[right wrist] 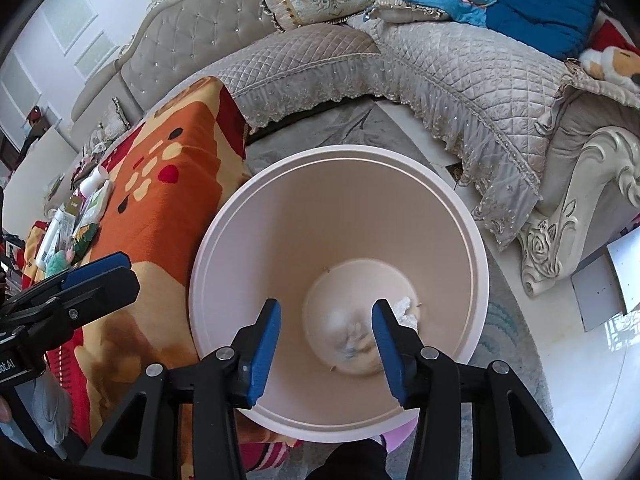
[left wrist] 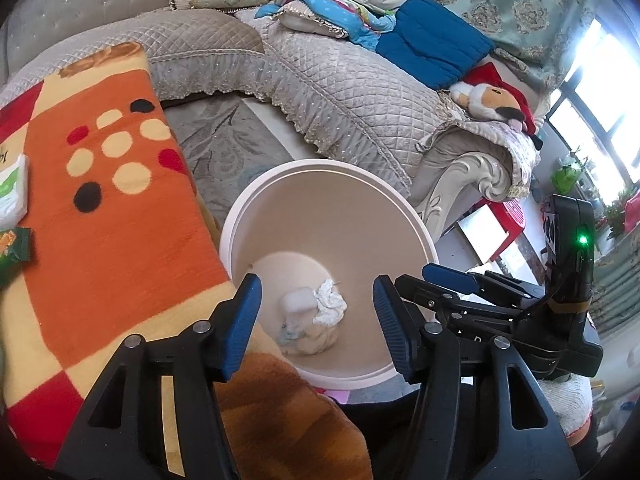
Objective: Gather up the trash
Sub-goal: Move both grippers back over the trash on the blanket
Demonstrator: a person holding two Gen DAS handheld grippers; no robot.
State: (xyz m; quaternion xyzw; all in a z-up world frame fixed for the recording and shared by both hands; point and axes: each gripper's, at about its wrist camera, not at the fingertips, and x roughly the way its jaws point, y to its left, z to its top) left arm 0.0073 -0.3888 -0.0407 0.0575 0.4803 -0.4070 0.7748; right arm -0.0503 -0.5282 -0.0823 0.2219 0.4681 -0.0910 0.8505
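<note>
- both grippers hang over the open mouth of a pale round bin [right wrist: 340, 216], pointing steeply down into it.
- the left gripper [left wrist: 316, 320] has its blue pads parted with nothing between them; straight below the gap, on the bin's floor, lies the trash: a crumpled white tissue [left wrist: 330, 300] against a pale squarish lump, with a yellowish wad just nearer the tool.
- the right gripper [right wrist: 326, 344] is parted too, less widely, and it holds nothing; below it the same pile shows blurred, with the tissue peeking out just past its right-hand pad.
- from the left tool, the right one sits close by on its right, at about the bin's rim.
- an orange patterned blanket [left wrist: 112, 184] covers the surface to the left of both tools, touching the bin's side.
- on the blanket, well off to the left, lie a white-and-green packet [left wrist: 12, 192] and a green wrapper [left wrist: 14, 248].
- beyond the bin runs a quilted grey sofa [left wrist: 352, 92].
</note>
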